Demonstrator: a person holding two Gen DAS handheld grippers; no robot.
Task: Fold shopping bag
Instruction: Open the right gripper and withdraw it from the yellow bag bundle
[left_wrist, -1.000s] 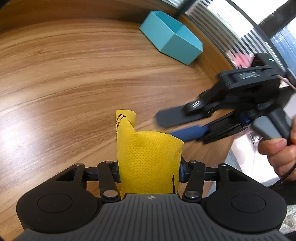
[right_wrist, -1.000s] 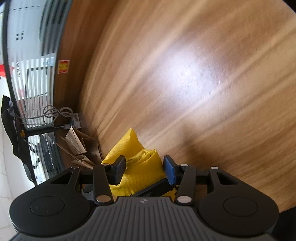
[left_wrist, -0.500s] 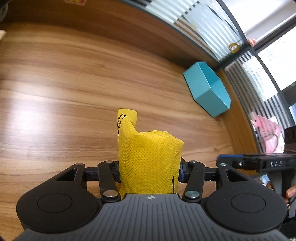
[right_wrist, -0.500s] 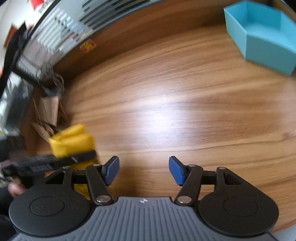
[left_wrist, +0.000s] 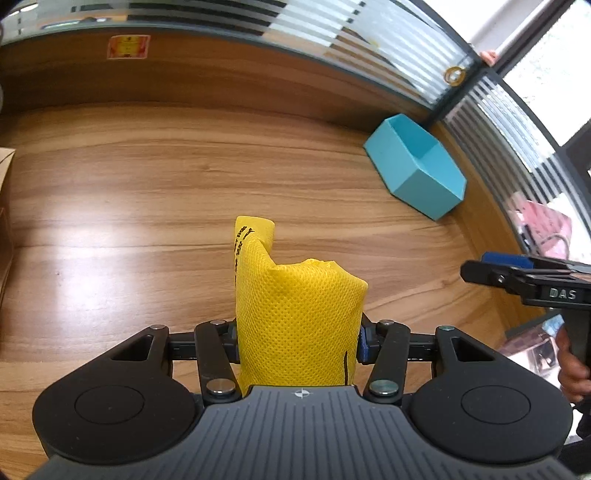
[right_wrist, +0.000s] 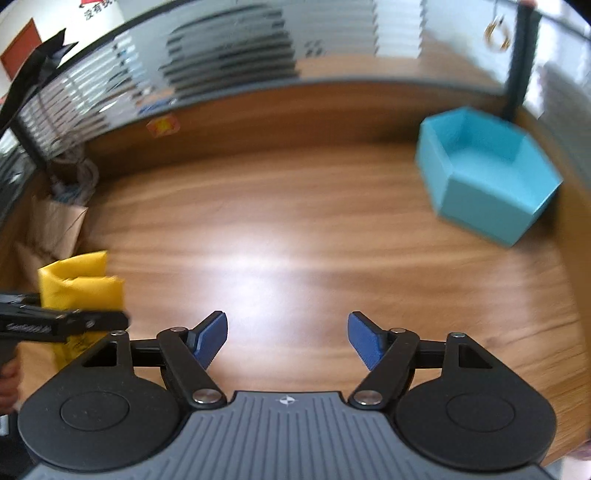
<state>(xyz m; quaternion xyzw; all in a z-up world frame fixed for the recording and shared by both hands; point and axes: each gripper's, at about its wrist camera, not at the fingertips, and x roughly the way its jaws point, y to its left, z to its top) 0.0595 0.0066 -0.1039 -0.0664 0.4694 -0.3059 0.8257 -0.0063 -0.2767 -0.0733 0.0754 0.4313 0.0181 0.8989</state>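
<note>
Yellow non-woven fabric, the shopping bag (left_wrist: 295, 317) folded down to a thick, compact bundle with black print along one edge, fills the near centre of the left wrist view, where the jaws of the left gripper (left_wrist: 297, 338) are clamped on its two sides and hold it up off the wooden bench (left_wrist: 147, 206). A second ago the right gripper (right_wrist: 287, 341) had its blue pads around the same bundle; now it has let go and pulled off to the right, its jaws are opening with nothing but bare bench between them, and in its own view the bag sits low at the left edge in the other tool's grip. That handover suggests the folding itself is about finished and the bundle is now carried by one hand alone. Farther off, to the right and against the back edge of the bench, stands an open turquoise hexagonal box (left_wrist: 417, 170), which looks like a likely place to drop the bundle, though that is a guess.
</note>
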